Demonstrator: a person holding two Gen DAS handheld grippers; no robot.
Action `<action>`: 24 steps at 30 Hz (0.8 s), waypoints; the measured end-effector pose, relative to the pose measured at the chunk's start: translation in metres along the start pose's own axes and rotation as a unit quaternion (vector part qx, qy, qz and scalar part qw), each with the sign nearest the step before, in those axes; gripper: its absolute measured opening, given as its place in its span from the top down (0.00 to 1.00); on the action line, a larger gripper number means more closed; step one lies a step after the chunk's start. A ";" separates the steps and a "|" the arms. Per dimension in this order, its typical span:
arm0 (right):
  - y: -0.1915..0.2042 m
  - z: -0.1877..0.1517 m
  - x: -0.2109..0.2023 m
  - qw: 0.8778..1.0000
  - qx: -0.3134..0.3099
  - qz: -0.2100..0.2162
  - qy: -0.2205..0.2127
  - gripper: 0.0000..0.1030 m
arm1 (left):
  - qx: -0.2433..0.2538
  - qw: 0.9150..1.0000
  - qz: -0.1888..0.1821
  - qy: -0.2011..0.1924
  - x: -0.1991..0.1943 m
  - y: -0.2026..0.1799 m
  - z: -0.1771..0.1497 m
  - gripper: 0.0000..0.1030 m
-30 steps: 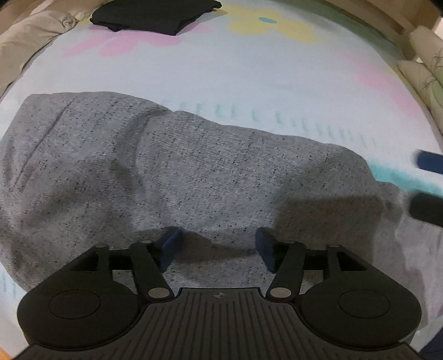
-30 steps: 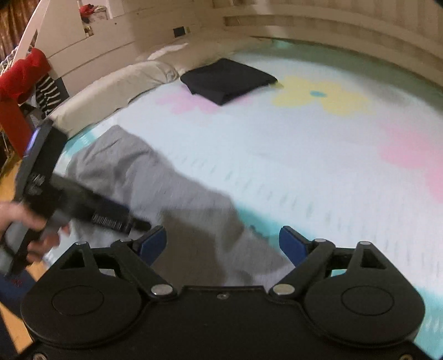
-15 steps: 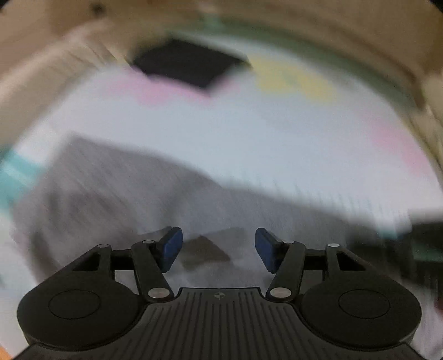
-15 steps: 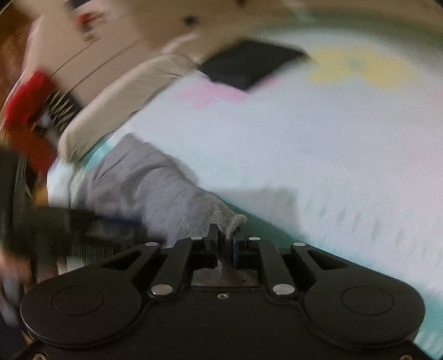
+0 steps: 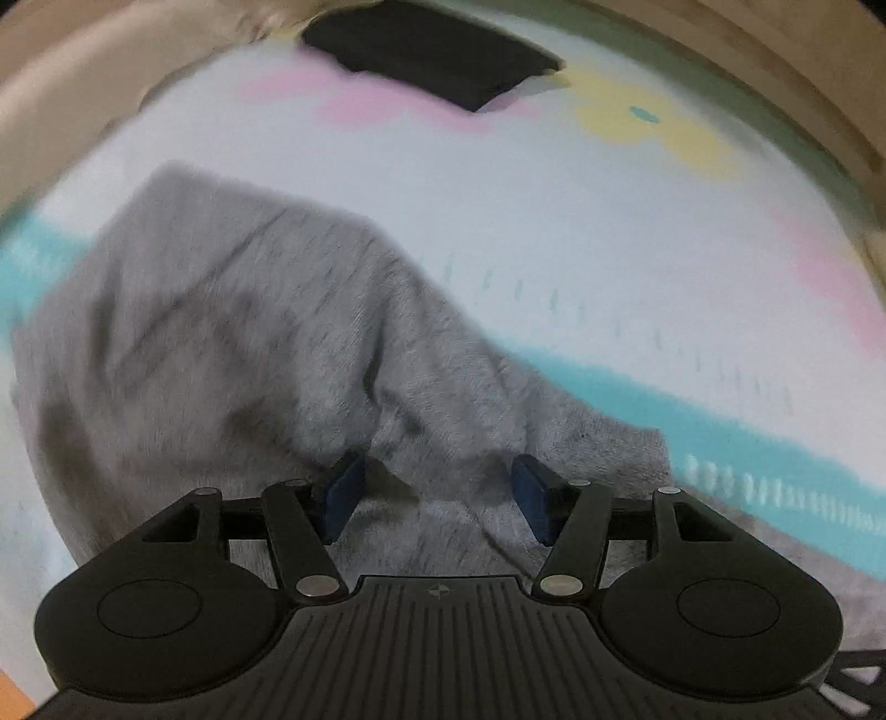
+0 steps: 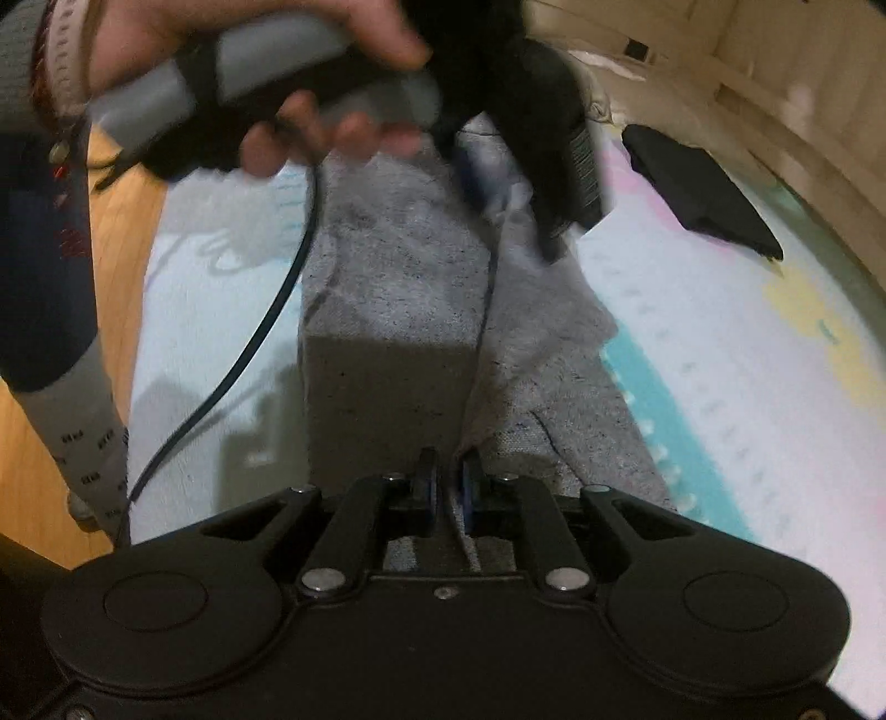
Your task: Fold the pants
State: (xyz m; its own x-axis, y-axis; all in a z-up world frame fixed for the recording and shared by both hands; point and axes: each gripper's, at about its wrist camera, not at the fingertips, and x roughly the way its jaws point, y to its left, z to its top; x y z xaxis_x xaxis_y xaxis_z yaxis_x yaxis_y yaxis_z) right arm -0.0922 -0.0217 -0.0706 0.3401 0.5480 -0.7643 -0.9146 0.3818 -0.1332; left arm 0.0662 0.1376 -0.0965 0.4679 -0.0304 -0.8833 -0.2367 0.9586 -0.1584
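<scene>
The grey speckled pants [image 5: 238, 338] lie bunched on a pastel floral mat. In the left wrist view my left gripper [image 5: 437, 490] hangs just above the cloth with its blue pads apart and nothing between them. In the right wrist view my right gripper [image 6: 447, 487] is shut on a fold of the grey pants [image 6: 387, 266] and holds it lifted. The person's hand [image 6: 310, 94] holding the left gripper shows at the top of that view, over the far end of the pants.
A folded black garment [image 5: 432, 50] lies at the far side of the mat [image 5: 609, 232], also in the right wrist view [image 6: 703, 188]. Wooden floor [image 6: 33, 471] and the person's leg [image 6: 50, 288] are at the left. A beige cushion [image 5: 72, 111] and wooden wall border the mat.
My right gripper went from open to shut on the pants and lifted a fold toward the left gripper. The left gripper stayed open and shifted over the bunched cloth.
</scene>
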 end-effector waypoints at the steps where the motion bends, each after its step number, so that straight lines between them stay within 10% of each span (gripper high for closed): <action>1: -0.006 0.002 -0.004 1.000 0.019 0.007 -0.002 0.83 | 0.002 1.000 0.000 -0.001 -0.001 0.000 0.000 0.44; 7: -0.065 0.023 -0.027 0.979 0.187 0.043 -0.062 0.48 | -0.001 1.000 0.002 -0.001 -0.002 -0.001 0.001 0.44; 11: -0.096 0.040 -0.012 0.961 0.259 0.072 -0.071 0.48 | -0.008 1.000 -0.006 -0.001 -0.006 0.005 -0.004 0.45; 21: -0.141 0.042 0.051 0.923 0.370 0.105 -0.023 0.52 | -0.011 1.000 -0.019 -0.004 -0.018 0.013 -0.011 0.45; 24: -0.140 0.044 0.063 0.918 0.374 0.129 -0.008 0.85 | -0.027 0.999 -0.023 -0.004 -0.026 0.019 -0.016 0.45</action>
State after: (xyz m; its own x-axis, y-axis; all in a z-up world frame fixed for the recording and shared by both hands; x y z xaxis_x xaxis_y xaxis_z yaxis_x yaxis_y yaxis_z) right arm 0.0671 -0.0082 -0.0720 0.1418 0.7011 -0.6988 -0.5604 0.6388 0.5272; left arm 0.0358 0.1525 -0.0840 0.4859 -0.0723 -0.8710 -0.2604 0.9394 -0.2232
